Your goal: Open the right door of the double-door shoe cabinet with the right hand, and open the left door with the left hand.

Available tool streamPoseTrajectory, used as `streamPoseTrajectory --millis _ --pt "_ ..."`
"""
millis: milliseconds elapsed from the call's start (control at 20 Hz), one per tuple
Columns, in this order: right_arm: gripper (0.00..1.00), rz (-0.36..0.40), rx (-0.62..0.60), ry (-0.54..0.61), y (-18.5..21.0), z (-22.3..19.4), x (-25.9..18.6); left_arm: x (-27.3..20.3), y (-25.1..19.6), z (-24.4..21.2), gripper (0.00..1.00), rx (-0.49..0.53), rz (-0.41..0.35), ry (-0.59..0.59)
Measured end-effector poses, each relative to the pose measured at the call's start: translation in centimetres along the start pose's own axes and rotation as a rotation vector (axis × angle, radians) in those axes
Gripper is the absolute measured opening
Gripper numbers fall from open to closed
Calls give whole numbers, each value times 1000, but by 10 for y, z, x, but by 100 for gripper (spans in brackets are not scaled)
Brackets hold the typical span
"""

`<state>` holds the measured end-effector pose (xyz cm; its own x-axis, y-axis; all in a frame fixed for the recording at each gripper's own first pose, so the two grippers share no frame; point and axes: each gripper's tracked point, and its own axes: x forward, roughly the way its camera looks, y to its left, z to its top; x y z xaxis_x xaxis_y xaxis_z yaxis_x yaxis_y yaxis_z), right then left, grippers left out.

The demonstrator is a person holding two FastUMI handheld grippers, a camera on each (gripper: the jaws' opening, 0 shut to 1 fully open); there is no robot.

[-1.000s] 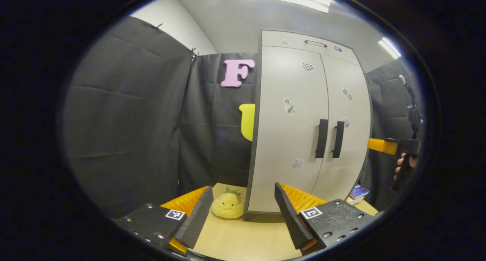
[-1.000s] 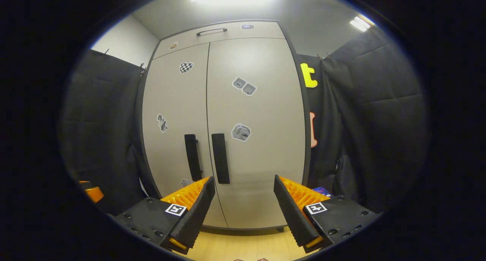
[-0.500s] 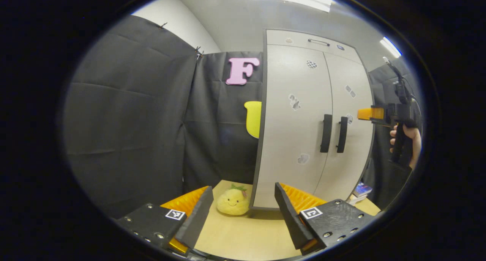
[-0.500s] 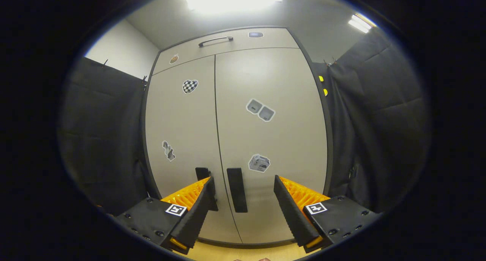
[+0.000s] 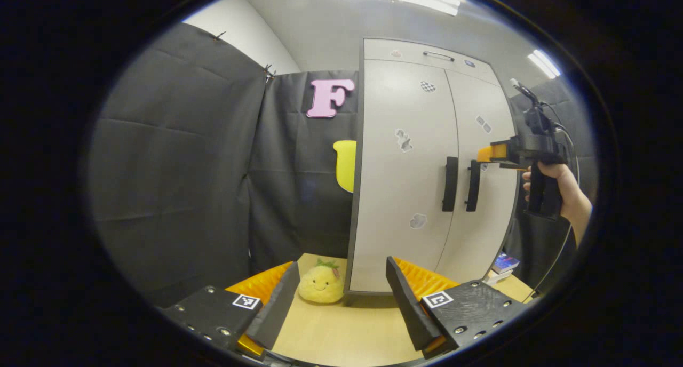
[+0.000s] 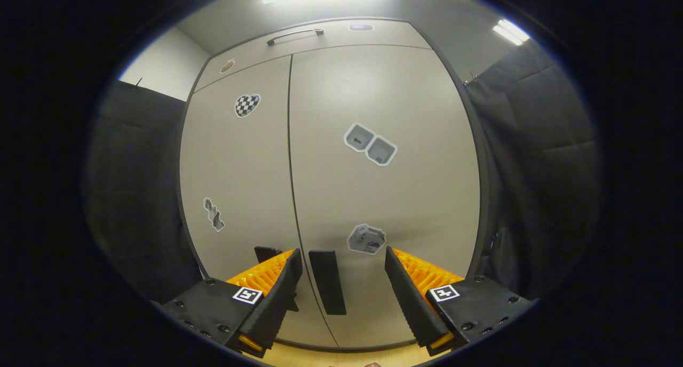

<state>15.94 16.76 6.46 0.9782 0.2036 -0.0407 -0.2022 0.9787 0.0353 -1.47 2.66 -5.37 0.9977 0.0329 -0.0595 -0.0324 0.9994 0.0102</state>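
The pale grey shoe cabinet (image 5: pixel 405 143) stands on the table with both doors shut. Its two dark vertical handles (image 5: pixel 450 184) sit side by side at the middle seam. My left gripper (image 5: pixel 341 264) hangs open well short of the cabinet, low over the table. In the left gripper view a hand (image 5: pixel 560 188) holds my right gripper (image 5: pixel 488 153) close to the right door, level with the handle tops. In the right gripper view, the right gripper (image 6: pixel 342 251) is open, and the right door's handle (image 6: pixel 327 281) shows between its fingers. The left handle (image 6: pixel 267 254) is partly hidden behind one finger.
A yellow plush toy (image 5: pixel 320 285) sits on the wooden table (image 5: pixel 347 335) at the cabinet's left corner. Some books (image 5: pixel 504 262) lie to the cabinet's right. A drawer with a thin handle (image 5: pixel 438 55) tops the cabinet. Black cloth walls surround the booth.
My right gripper has risen and moved in toward the cabinet, so the right handle now lies between its fingers. My left gripper has barely shifted and stays open.
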Motion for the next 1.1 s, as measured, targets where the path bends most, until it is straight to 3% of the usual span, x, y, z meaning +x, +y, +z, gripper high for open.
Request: streamPoseTrajectory --millis 250,300,400,550,700,750,850,1050,1100 --pt "97 -15 -26 59 5 -24 32 4 1 -13 94 -3 -10 35" --pt "89 -21 -28 78 5 -29 37 5 2 -15 94 -4 -8 41" --pt "87 -26 -23 109 6 -37 42 6 5 -18 94 -8 -6 48" --pt "55 -30 -19 116 9 -40 48 7 9 -19 94 -13 0 50" --pt "53 -10 -14 130 13 -45 46 7 12 -19 94 -26 9 47" --pt "34 -13 -12 118 14 -42 48 7 12 -19 94 -33 8 48" --pt "34 -10 -9 120 12 -41 47 5 12 -20 94 -40 6 49" --pt "8 45 -40 106 14 -42 46 3 11 -24 94 -34 3 57" --pt "8 56 -52 119 14 -43 44 3 11 -24 94 -34 1 60"
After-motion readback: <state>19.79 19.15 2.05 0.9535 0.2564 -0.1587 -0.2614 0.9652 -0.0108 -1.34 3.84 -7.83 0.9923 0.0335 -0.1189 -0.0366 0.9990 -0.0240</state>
